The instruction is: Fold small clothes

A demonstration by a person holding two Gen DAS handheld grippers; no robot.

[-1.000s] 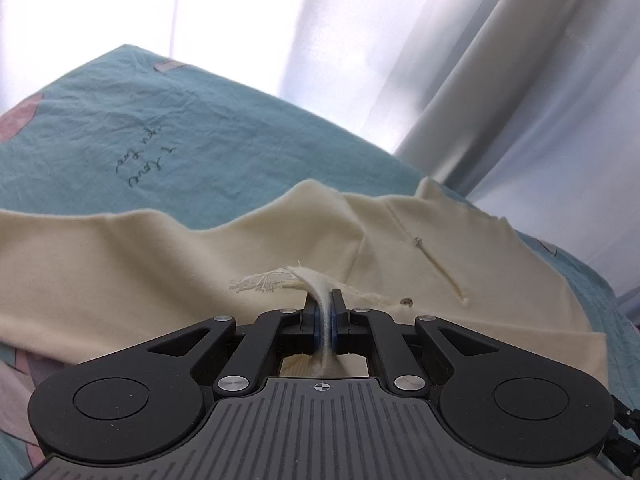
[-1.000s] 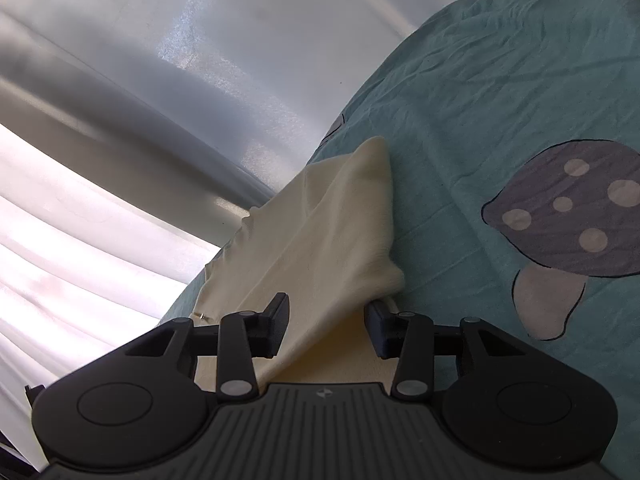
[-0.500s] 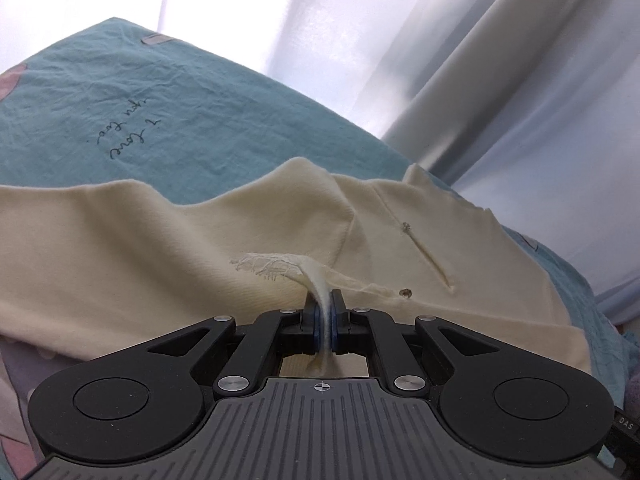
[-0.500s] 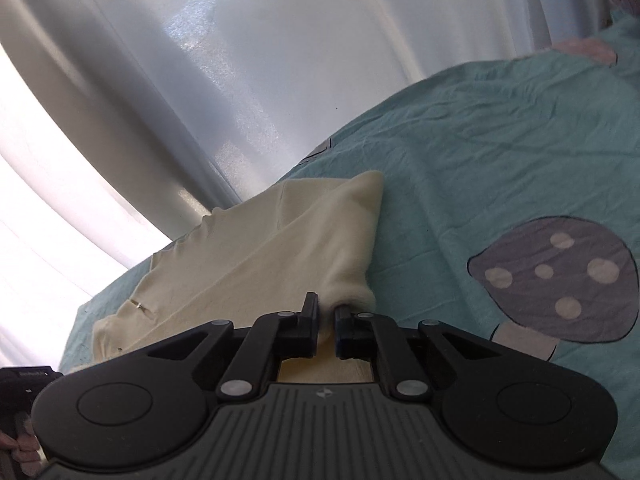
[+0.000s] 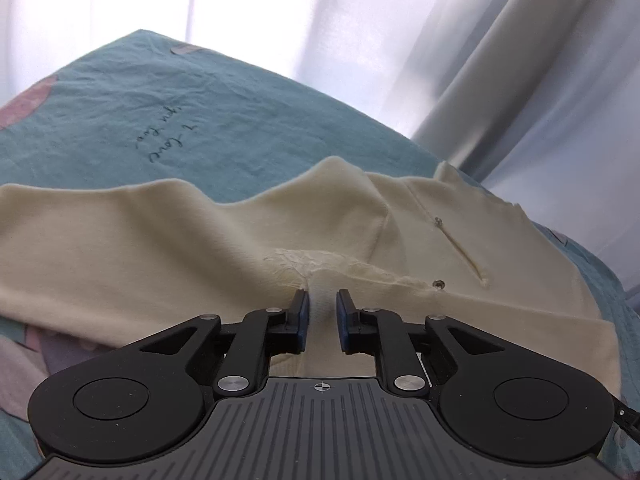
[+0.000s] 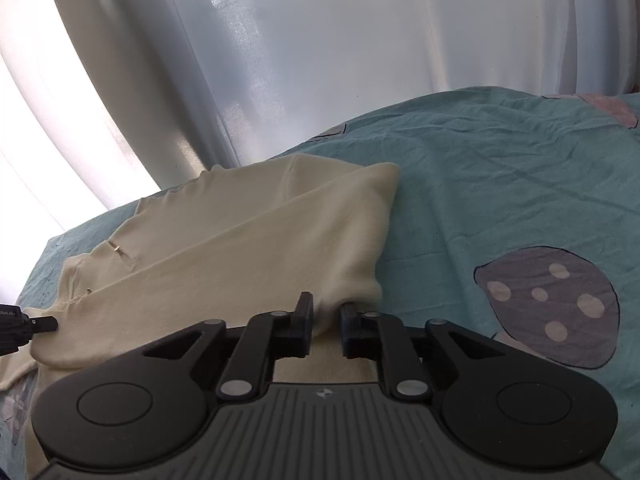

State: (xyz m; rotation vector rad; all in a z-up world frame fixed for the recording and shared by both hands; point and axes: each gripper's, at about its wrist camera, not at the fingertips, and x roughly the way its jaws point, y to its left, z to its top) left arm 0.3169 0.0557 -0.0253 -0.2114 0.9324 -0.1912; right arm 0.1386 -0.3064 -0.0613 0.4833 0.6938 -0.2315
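Observation:
A small cream garment (image 5: 168, 256) with a short buttoned placket lies folded over on a teal bedsheet (image 5: 120, 120). My left gripper (image 5: 322, 302) is open, its jaws a little apart, with the garment's neck edge lying between them. The garment also shows in the right wrist view (image 6: 240, 256). My right gripper (image 6: 326, 312) is open, its jaws a little apart around a folded corner of the cloth. The tip of the left gripper's body shows at the left edge of the right wrist view.
The sheet (image 6: 500, 192) carries a grey mushroom print (image 6: 548, 304) to the right of the garment and handwriting-style print (image 5: 166, 142) beyond it. White curtains (image 6: 320, 48) hang right behind the bed's far edge.
The left gripper was shut on the garment's neck edge and has now opened. The right gripper closed on the folded corner half a second ago and has opened again. The cloth has settled flatter.

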